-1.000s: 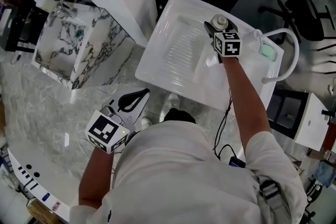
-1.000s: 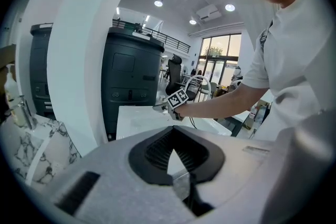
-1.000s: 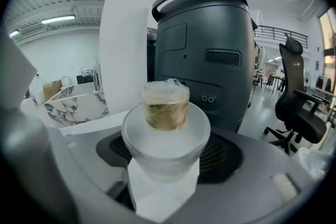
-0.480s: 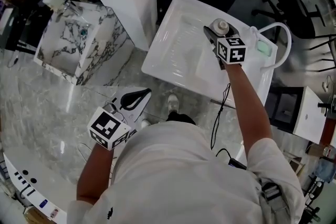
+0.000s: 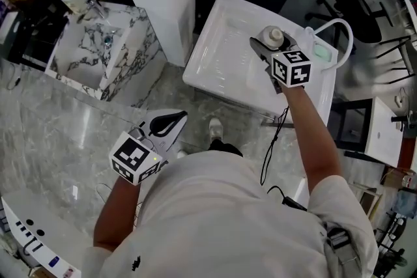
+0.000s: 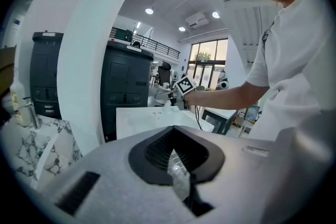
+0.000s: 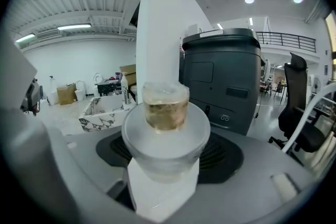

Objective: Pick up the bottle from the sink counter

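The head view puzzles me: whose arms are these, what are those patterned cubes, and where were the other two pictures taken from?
There is no robot here. A person wears a camera on the head that looks down at their own arms. Each hand carries a hand-held gripper, a clamp with two jaws, and the marker cubes are part of those. The other two pictures come from cameras riding on each gripper, looking along its jaws. The right hand-held gripper is closed on a white bottle above the white sink counter. The left hand-held gripper is near the person's body, its jaws together and empty. A marble-patterned basin stands further left.
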Motion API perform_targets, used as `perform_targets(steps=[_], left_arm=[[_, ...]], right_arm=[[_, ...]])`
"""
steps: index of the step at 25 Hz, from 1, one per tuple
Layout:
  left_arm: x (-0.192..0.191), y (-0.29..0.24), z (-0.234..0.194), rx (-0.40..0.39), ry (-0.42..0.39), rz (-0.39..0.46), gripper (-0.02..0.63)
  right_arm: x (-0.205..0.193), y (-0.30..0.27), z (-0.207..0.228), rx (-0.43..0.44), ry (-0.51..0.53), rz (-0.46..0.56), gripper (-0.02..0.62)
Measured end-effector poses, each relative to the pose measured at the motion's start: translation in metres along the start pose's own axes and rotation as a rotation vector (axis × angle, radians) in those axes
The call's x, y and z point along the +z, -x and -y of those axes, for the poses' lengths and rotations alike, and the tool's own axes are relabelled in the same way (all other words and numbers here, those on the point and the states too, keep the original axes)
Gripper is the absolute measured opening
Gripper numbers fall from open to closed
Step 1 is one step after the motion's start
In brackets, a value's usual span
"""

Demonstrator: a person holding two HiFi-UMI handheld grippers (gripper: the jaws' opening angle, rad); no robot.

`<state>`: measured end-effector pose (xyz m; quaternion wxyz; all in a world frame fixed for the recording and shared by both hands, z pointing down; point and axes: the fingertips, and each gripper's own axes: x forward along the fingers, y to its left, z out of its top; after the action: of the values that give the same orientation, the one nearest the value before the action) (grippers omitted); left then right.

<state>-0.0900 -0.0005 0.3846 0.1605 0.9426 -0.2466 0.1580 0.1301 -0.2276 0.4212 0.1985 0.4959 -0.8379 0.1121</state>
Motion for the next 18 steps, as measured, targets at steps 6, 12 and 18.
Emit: perform_targets(steps=[6, 12, 18], left_arm=[[-0.018, 0.026, 0.018, -0.024, 0.000, 0.015, 0.006], [-0.034, 0.049, 0.032, -0.039, 0.007, 0.022, 0.006], [-0.045, 0.062, 0.040, -0.048, 0.011, 0.027, 0.006]], right_arm=[[0.004, 0.034, -0.039, 0.018, -0.013, 0.004, 0.350], [0.007, 0.063, -0.075, 0.032, -0.009, 0.014, 0.350], [0.006, 0.081, -0.101, 0.047, -0.001, 0.012, 0.350]])
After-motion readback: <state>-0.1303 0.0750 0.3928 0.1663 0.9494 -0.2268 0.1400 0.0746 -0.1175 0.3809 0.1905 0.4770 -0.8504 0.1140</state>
